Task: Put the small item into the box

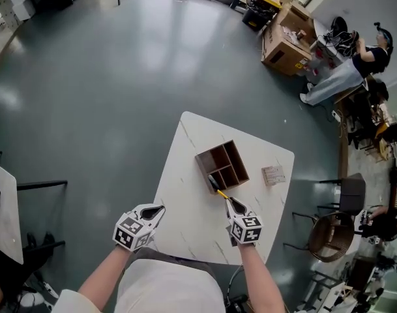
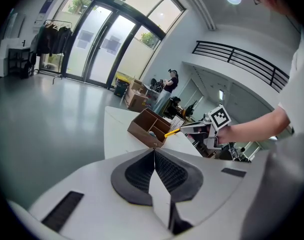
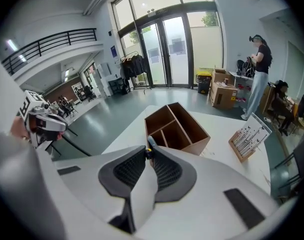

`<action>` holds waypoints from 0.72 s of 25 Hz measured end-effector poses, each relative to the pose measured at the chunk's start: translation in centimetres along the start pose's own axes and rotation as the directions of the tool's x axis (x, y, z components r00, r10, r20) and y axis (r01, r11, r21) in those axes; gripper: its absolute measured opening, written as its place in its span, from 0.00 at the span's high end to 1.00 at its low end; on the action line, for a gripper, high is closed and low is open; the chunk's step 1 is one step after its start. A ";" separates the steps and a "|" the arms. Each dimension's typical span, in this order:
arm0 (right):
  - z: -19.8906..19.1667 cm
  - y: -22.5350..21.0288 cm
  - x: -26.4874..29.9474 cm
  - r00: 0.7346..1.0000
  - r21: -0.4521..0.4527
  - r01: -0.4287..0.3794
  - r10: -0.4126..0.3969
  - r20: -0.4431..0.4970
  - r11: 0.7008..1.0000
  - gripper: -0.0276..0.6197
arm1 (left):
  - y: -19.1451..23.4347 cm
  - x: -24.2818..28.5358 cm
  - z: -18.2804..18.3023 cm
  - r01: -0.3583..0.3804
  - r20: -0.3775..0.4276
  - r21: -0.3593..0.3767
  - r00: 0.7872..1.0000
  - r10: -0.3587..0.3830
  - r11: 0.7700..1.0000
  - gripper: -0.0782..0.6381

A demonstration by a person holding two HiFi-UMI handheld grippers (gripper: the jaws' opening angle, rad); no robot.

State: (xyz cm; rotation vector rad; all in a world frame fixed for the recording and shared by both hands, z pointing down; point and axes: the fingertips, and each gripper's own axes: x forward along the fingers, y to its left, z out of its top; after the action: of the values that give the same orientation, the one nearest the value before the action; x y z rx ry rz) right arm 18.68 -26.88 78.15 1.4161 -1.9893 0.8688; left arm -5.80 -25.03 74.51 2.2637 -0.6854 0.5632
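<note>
A brown wooden box (image 1: 222, 165) with several compartments stands on the white table (image 1: 185, 207). My right gripper (image 1: 229, 202) is shut on a yellow tool with a dark tip (image 1: 217, 188), and that tip reaches into the box's near compartment. In the right gripper view the box (image 3: 177, 126) lies just beyond the closed jaws, with the tool's end (image 3: 151, 145) poking out between them. My left gripper (image 1: 158, 210) hangs over the table's near left corner, shut and empty. From the left gripper view I see the box (image 2: 150, 127) and the yellow tool (image 2: 172, 131) held by the right gripper (image 2: 184, 129).
A small wooden block with printed marks (image 1: 274, 175) lies on the table right of the box. Cardboard boxes (image 1: 287, 39) and a person (image 1: 348, 70) stand at the far right. A round stool (image 1: 331, 237) and chairs stand right of the table.
</note>
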 end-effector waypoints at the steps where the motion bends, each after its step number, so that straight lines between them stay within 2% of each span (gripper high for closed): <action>1: -0.2 0.1 0.4 1.000 -0.002 0.007 -0.007 -0.011 1.000 0.86 | 0.0 0.2 0.0 0.006 -0.003 -0.001 1.000 -0.006 1.000 0.87; 10: -1.7 -0.9 4.3 0.993 -0.023 0.075 -0.077 -0.092 0.997 0.86 | 0.5 1.9 -0.7 0.044 -0.028 -0.012 0.999 -0.045 0.999 0.87; 18: -3.0 -1.0 6.4 0.981 -0.057 0.104 -0.112 -0.160 0.993 0.86 | 1.6 2.0 -1.7 0.048 -0.051 -0.029 0.997 -0.050 0.998 0.87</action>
State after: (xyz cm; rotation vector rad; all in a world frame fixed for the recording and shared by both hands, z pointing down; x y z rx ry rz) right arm 17.91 -28.72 85.00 1.3670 -1.7832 0.8536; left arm -5.55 -25.38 77.54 2.2255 -0.6067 0.5832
